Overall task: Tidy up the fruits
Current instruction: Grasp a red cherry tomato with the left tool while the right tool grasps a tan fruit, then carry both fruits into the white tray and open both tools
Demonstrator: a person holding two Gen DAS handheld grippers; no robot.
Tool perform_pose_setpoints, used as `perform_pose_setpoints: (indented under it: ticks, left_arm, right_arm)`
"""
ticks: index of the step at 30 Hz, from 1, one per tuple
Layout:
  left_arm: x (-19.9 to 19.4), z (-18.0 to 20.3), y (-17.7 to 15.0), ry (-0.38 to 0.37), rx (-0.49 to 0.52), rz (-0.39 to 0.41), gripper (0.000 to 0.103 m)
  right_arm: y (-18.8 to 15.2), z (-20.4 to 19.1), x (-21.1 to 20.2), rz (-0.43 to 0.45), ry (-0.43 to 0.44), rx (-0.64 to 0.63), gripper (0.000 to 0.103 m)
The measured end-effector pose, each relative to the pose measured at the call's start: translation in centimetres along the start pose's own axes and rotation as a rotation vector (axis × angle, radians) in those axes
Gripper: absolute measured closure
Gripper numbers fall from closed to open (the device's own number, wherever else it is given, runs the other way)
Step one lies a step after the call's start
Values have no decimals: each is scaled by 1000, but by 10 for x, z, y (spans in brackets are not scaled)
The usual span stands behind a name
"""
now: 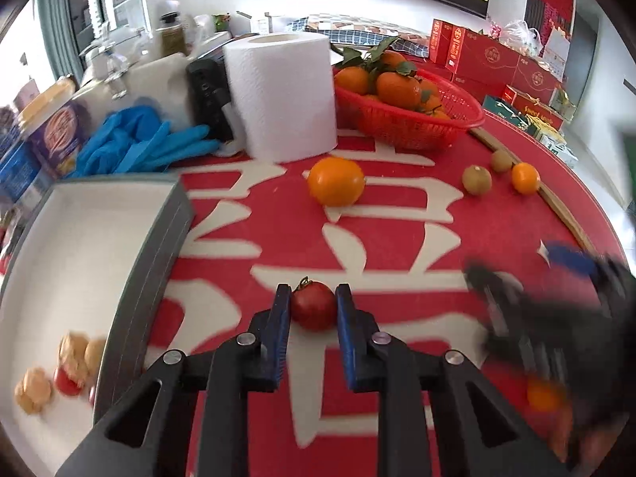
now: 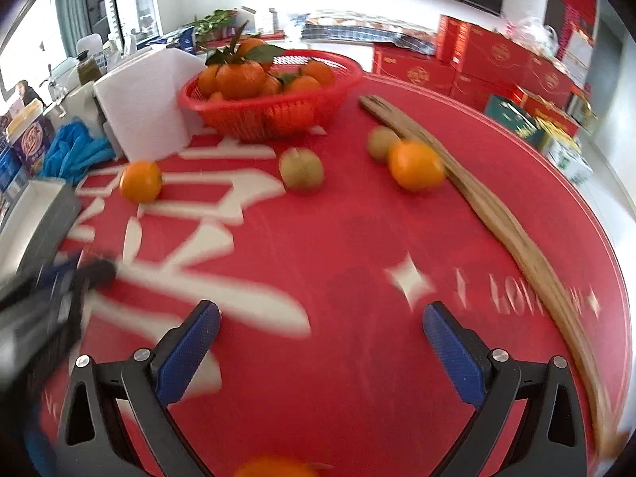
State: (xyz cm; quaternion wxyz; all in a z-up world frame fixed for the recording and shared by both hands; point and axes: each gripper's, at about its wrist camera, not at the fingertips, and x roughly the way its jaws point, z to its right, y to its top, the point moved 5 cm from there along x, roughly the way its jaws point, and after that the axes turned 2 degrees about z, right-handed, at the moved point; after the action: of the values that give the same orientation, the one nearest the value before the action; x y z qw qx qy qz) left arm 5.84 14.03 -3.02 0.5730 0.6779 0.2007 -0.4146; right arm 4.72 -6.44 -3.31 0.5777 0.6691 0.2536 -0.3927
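- Two grippers are in play; your left gripper (image 1: 311, 307) has its blue pads clamped on the tomato (image 1: 314, 305), one pad on each side.
- Tomato position: on the red cloth (image 1: 397, 238), directly between the left fingertips, stem pointing up and away from you.
- Your right gripper (image 2: 322, 320) stands wide apart and holds nothing; only cloth shows between its pads.
- Governing relation: the tray (image 1: 79, 238) lies to the left of the held tomato, its grey wall just beside the left gripper. The left hand is nearer to it than the right.
- The tomato is nearly round, so no long axis constrains the grip.
- Loose fruit ahead: one orange (image 1: 336, 181) centre, two brownish-green fruits (image 1: 477, 179) and a small orange (image 1: 525, 177) right.
- Legible writing: the cloth reads "LOVE" (image 2: 516, 294) in the right view; large white characters cross its centre. Box and tub labels are too blurred to read.
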Motion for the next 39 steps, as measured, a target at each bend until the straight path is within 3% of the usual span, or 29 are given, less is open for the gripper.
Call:
perform_pose_setpoints:
  ticks: [5, 13, 14, 15, 16, 17, 18, 25, 30, 39]
  left_arm:
    - [-13, -10, -16, 7, -30, 14, 79]
    - [-16, -11, -23, 17, -23, 52, 78]
    - [-16, -11, -23, 15, -25, 52, 78]
    - [-17, -11, -23, 14, -26, 52, 78]
    - [-17, -11, -23, 12, -26, 52, 78]
    - [-17, -11, -23, 12, -27, 52, 78]
    - [-17, -11, -23, 12, -27, 52, 79]
    - [-24, -15, -24, -52, -66, 32, 79]
    - [-47, -27, -16, -52, -95, 85, 79]
    - [-90, -94, -10, -22, -219, 169, 79]
  right_arm:
    - [36, -19, 28, -12, 23, -34, 0]
    - [52, -37, 42, 17, 32, -51, 3]
    - [52, -39, 40, 29, 33, -53, 14]
    - [53, -41, 37, 42, 37, -59, 33]
    - [53, -43, 34, 52, 44, -69, 44]
    - [52, -46, 32, 54, 49, -75, 66]
    - [52, -47, 31, 53, 51, -77, 74]
    - [45, -35, 13, 44, 184, 8, 74]
    - [43, -30, -13, 46, 287, 42, 74]
    - [39, -57, -44, -16, 457, 52, 74]
